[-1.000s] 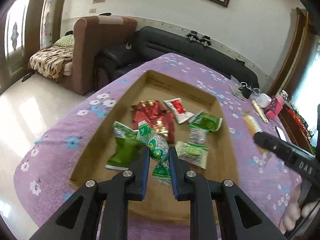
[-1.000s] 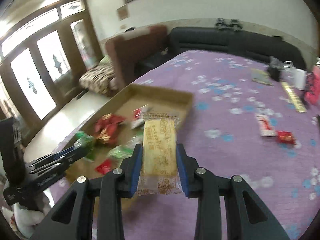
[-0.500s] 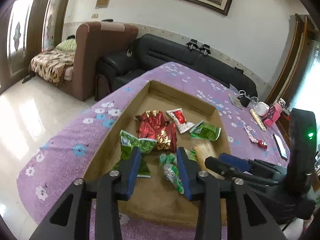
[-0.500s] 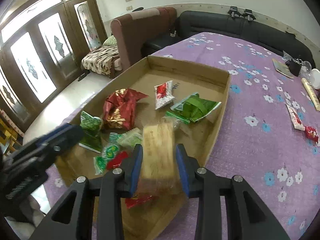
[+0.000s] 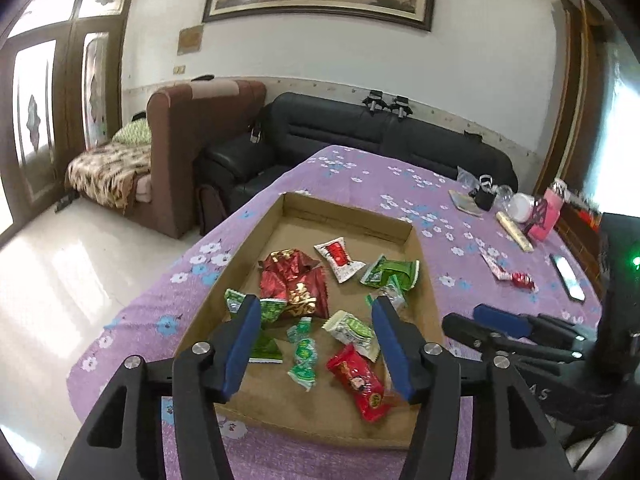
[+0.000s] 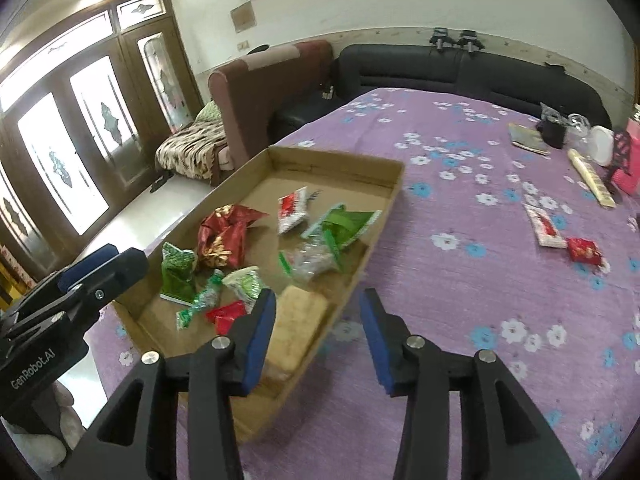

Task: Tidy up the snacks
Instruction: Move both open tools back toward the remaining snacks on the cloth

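So both claws just let go. Biggest thing first: the counter (image 6: 460,280), with its purple flowered cloth, runs out ahead of both claws, and the cardboard tray (image 5: 352,216) sits on it straight in front of the left claw (image 5: 316,344) and off to the left of the right claw (image 6: 318,336).

A second ago the right claw was pinching a long tan biscuit pack out over the cloth. Now its fingers are spread wide with nothing between them, and the biscuit pack (image 6: 298,328) lies flat in the near right corner of the tray, just beside the claw's left finger. Whether it touches that finger I can't tell.

Same story on the left. A second ago it was clamped on a small green twist-wrapped candy; now it's wide open, and the green candy (image 5: 304,356) lies on the tray floor right ahead between the fingers, next to a red packet (image 5: 360,378).

So that's two more snacks in the tray, which looks like decent progress to me. What's left outside: a red-and-white packet (image 6: 542,224) and a tiny red candy (image 6: 584,250) on the cloth, well ahead and to the right of the right claw. My guess is those go next, and the right claw is the closer one.
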Tool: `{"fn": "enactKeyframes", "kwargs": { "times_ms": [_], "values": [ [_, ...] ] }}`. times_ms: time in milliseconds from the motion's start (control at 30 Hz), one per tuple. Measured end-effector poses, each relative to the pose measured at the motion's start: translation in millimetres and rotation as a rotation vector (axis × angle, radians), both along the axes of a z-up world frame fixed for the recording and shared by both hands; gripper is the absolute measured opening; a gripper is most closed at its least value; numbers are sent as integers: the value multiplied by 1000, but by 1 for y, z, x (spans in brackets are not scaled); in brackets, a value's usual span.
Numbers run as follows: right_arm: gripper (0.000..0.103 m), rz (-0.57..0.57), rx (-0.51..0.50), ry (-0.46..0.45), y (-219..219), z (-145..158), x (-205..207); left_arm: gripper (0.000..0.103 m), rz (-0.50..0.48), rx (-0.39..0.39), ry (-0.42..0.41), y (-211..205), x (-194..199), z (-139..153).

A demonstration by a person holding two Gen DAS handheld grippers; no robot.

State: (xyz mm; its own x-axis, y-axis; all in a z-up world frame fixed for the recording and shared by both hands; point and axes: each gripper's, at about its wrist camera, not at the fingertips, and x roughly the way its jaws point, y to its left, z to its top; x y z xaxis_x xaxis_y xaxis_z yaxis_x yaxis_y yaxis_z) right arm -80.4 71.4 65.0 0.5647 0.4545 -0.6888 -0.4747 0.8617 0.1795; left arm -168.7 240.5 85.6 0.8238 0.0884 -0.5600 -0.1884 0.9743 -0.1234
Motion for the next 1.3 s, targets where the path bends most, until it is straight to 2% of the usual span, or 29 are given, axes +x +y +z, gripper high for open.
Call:
{"fn": "enactKeyframes", "kwargs": {
  "times_ms": [133, 433, 800, 1300],
  "values": [
    [45, -26, 7, -4, -19, 1, -4, 63, -7, 93, 13, -24, 0, 5],
    [49, -60, 13, -21, -53, 2, -13, 72, -54, 202, 35, -67, -1, 10],
    [51, -93, 26, -33, -84, 4, -19, 73, -100, 251, 55, -98, 0, 11],
    [51, -134, 23, -19, -112, -5, -15, 73, -153, 278, 93, -121, 6, 2]
  ]
}}
